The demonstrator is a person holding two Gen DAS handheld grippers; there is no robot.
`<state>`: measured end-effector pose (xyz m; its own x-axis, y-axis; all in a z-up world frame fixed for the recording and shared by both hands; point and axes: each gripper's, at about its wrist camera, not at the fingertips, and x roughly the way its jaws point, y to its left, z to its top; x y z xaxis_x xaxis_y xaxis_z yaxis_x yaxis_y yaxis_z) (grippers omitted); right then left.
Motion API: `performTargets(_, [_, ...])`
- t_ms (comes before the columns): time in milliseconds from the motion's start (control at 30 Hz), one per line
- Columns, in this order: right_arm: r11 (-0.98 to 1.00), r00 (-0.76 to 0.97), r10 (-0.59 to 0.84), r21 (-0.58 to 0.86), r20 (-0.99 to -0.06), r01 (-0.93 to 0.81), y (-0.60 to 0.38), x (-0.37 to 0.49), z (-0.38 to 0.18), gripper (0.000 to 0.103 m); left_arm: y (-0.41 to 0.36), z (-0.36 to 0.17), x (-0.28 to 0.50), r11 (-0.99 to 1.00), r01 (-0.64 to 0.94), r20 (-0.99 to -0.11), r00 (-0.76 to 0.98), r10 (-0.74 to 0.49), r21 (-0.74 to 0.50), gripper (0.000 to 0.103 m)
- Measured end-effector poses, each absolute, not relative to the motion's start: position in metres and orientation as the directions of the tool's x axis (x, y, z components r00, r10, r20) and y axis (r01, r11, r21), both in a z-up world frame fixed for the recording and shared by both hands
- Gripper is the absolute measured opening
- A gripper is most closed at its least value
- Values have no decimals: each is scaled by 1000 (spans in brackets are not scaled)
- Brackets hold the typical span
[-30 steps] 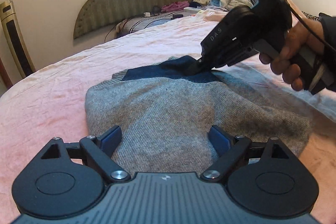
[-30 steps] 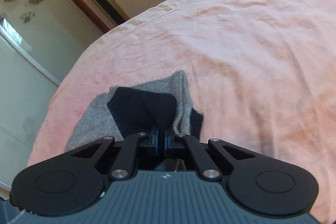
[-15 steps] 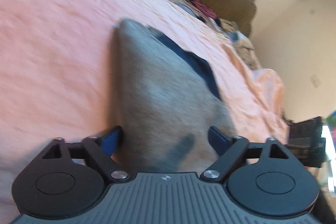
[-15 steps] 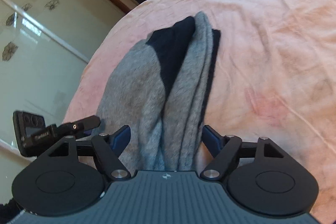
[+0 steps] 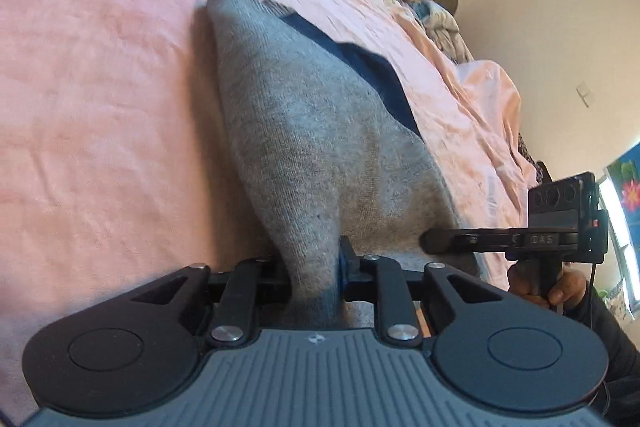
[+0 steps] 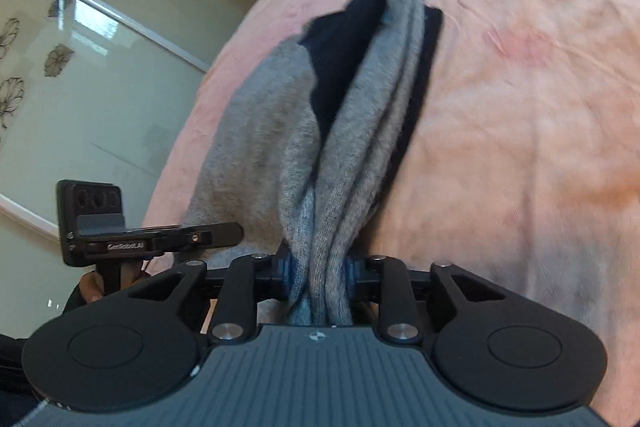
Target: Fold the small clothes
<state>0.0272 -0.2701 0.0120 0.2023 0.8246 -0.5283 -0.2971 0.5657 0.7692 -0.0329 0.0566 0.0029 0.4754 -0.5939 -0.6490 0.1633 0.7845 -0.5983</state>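
While the grey sweater (image 5: 320,131) lay flat on the pink bedspread (image 5: 100,87) a second ago, its near edge is now gathered into both tools and the knit rises from the bed in two bunched ridges. That tells me, as I judge it, that the grasp for the next fold is nearly made and the lift-and-carry comes next.

My left gripper (image 5: 314,269), wide apart a moment back, is closing, with a thick pleat of grey knit between its jaws and the blue pads pressing on it. My right gripper (image 6: 318,273), which had been pinched on the dark navy part further up, has moved to the near edge and grips several gathered layers there.

Both tools sit side by side on the same edge, with the navy panel (image 6: 340,59) at the far end, still resting on the bedspread.
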Motion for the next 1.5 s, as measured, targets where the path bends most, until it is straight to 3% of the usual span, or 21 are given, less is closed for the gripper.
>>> performTargets(100, [608, 323, 790, 728, -520, -315, -281, 39, 43, 66, 60, 36, -34, 856, 150, -656, 582, -481, -495, 42])
performTargets(133, [611, 368, 785, 720, -498, -330, -284, 44, 55, 66, 55, 50, -36, 885, 176, -630, 643, -434, -431, 50])
performTargets(167, [611, 411, 780, 719, -472, -332, -286, 55, 67, 66, 46, 62, -38, 909, 208, -602, 693, -398, -361, 73])
performTargets(200, [619, 440, 768, 715, -465, -325, -284, 65, 75, 66, 37, 71, -40, 928, 241, -574, 732, -367, -286, 88])
performTargets(300, [675, 453, 727, 659, -516, -332, -257, 94, 80, 66, -9, 67, -26, 940, 325, -572, 754, -322, -101, 88])
performTargets(367, [754, 409, 654, 595, -637, -279, -231, 124, 58, 66, -35, 45, -10, 936, 351, -634, 724, -273, -3, 88])
performTargets(400, [779, 393, 626, 560, -673, -281, -219, 133, 47, 59, -45, 33, -4, 937, 345, -660, 716, -227, 53, 89])
performTargets(433, [781, 398, 625, 547, -672, -302, -214, 137, 41, 27, -52, 25, -5, 930, 347, -646, 739, -192, 120, 92])
performTargets(467, [781, 383, 624, 542, -681, -310, -210, 140, 34, 15, -54, 20, -11, 921, 360, -620, 760, -196, 151, 95])
performTargets(533, [789, 397, 614, 518, -683, -329, -216, 150, 28, 4, -57, 16, -12, 915, 370, -604, 770, -203, 164, 96])
performTargets(633, [752, 385, 657, 597, -648, -280, -230, 160, 18, 2, -55, 11, -10, 912, 385, -591, 772, -234, 141, 101])
performTargets(733, [810, 426, 586, 476, -689, -344, -212, 146, 35, 10, -54, 16, -13, 914, 384, -600, 764, -236, 130, 101])
performTargets(767, [828, 449, 559, 440, -697, -348, -208, 137, 48, 19, -54, 19, -12, 917, 382, -610, 756, -238, 115, 101])
performTargets(833, [846, 510, 532, 397, -676, -356, -205, 118, 69, 50, -53, 22, -10, 920, 380, -625, 742, -242, 95, 101])
performTargets(900, [793, 524, 609, 451, -596, -410, -204, 100, 84, 62, -55, 21, -10, 919, 379, -626, 743, -236, 103, 102])
performTargets(967, [754, 472, 655, 474, -590, -454, -195, 93, 86, 64, -58, 18, -9, 918, 380, -624, 746, -232, 112, 103])
performTargets(1067, [818, 425, 539, 333, -727, -468, -170, 105, 56, 61, -61, 18, -5, 918, 380, -626, 745, -230, 115, 103])
performTargets(1133, [807, 468, 549, 292, -693, -513, -170, 114, 44, 59, -61, 18, -5, 920, 375, -625, 746, -229, 111, 103])
performTargets(1200, [807, 458, 570, 359, -682, -469, -172, 134, 42, 59, -61, 17, -5, 920, 374, -621, 750, -229, 113, 103])
performTargets(1367, [828, 462, 483, 216, -744, -518, -147, 136, 47, 60, -61, 17, -9, 922, 372, -619, 751, -230, 109, 103])
performTargets(1500, [861, 495, 460, 234, -737, -452, -149, 113, 65, 67, -59, 20, -15, 924, 366, -619, 752, -226, 107, 103])
